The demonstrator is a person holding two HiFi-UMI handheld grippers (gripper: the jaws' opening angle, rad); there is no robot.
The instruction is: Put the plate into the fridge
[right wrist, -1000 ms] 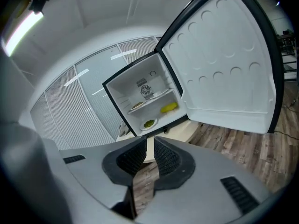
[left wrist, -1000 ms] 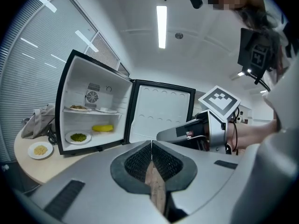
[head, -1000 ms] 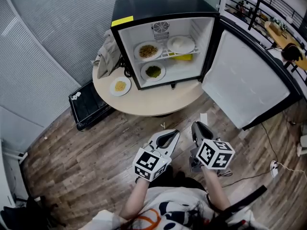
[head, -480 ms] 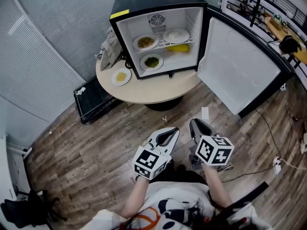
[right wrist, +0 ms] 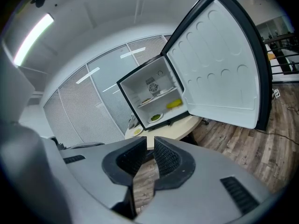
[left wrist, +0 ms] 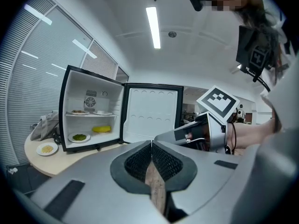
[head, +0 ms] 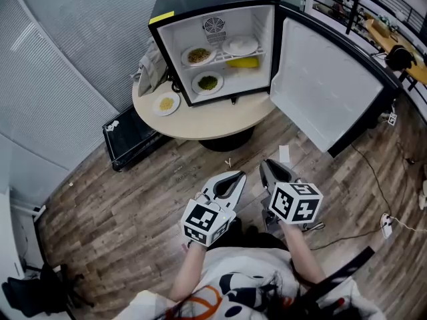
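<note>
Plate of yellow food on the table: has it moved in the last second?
No. The plate still sits on the table beside the fridge, at its lower left corner; only the view shifted.

tool (right wrist: 150, 139) jaws slightly apart | fridge (right wrist: 154, 96) open | plate (right wrist: 137, 131) on table (right wrist: 178, 128)
</note>
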